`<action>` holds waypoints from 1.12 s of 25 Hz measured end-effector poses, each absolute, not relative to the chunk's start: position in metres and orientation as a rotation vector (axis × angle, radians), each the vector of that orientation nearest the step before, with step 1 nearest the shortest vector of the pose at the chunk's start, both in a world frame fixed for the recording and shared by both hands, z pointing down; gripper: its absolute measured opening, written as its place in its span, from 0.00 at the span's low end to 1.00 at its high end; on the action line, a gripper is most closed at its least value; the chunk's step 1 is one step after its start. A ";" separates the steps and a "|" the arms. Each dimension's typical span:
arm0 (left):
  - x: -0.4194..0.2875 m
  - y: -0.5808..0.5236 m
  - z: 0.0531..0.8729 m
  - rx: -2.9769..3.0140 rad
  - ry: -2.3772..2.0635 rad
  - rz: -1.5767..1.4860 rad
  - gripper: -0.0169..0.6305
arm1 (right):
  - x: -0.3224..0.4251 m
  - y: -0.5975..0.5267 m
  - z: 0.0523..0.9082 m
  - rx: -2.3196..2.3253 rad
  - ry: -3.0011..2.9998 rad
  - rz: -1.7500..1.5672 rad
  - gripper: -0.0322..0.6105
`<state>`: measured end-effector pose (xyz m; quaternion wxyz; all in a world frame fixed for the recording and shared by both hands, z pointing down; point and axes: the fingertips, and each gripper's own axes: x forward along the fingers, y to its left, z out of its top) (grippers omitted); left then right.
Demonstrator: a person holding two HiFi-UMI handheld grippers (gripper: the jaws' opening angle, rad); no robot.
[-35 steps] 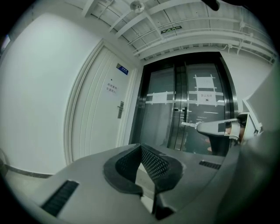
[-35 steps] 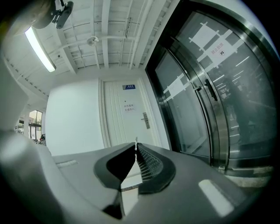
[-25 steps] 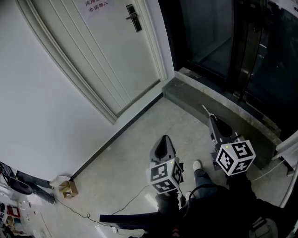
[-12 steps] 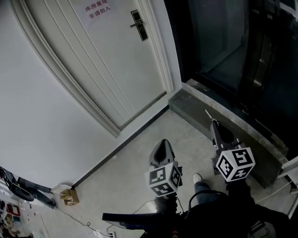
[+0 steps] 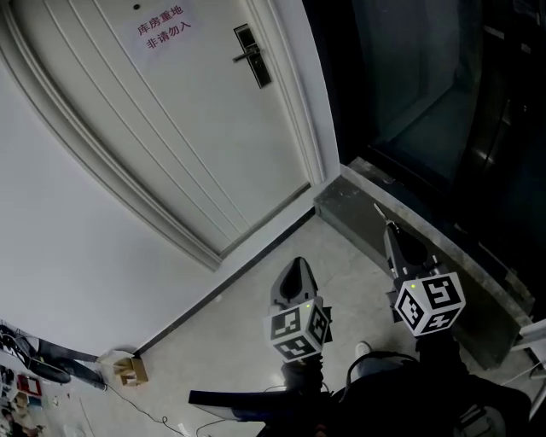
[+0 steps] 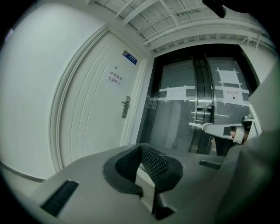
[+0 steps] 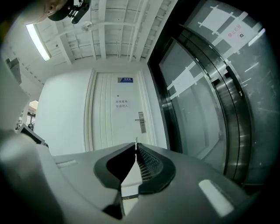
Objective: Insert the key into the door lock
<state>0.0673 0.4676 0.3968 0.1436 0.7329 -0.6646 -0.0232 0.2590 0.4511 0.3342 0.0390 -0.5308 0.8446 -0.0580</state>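
Note:
A white door (image 5: 188,128) stands ahead on the left, with a dark lock plate and lever handle (image 5: 252,55) high on its right edge. In the head view my right gripper (image 5: 391,232) is shut on a small metal key (image 5: 378,210) that sticks out past its tips, well short of the door. The right gripper view shows the key (image 7: 136,142) pinched upright between the jaws, with the lock (image 7: 141,122) far off just above and right of it. My left gripper (image 5: 294,275) hangs beside it, shut and holding nothing. The lock (image 6: 126,106) is distant in the left gripper view too.
A paper sign (image 5: 165,23) is stuck on the door. Dark glass doors (image 5: 426,85) fill the right, behind a raised stone ledge (image 5: 375,205). A small cardboard box (image 5: 128,369) and a cable lie by the wall at lower left. A shoe (image 5: 363,349) shows below.
The head view has moved closer to the door and ledge. Both grippers keep their pose and spacing, and the key stays in the right one.

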 end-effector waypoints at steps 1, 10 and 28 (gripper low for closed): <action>0.068 0.459 0.397 2.107 -1.922 -0.067 0.03 | 0.260 0.441 0.335 -1.623 2.596 -0.178 0.07; 0.061 0.394 0.391 2.077 -1.967 -0.103 0.03 | 0.265 0.373 0.335 -1.584 2.613 -0.161 0.07; 0.032 0.265 0.390 2.110 -1.927 -0.164 0.03 | 0.251 0.258 0.338 -1.627 2.544 -0.159 0.07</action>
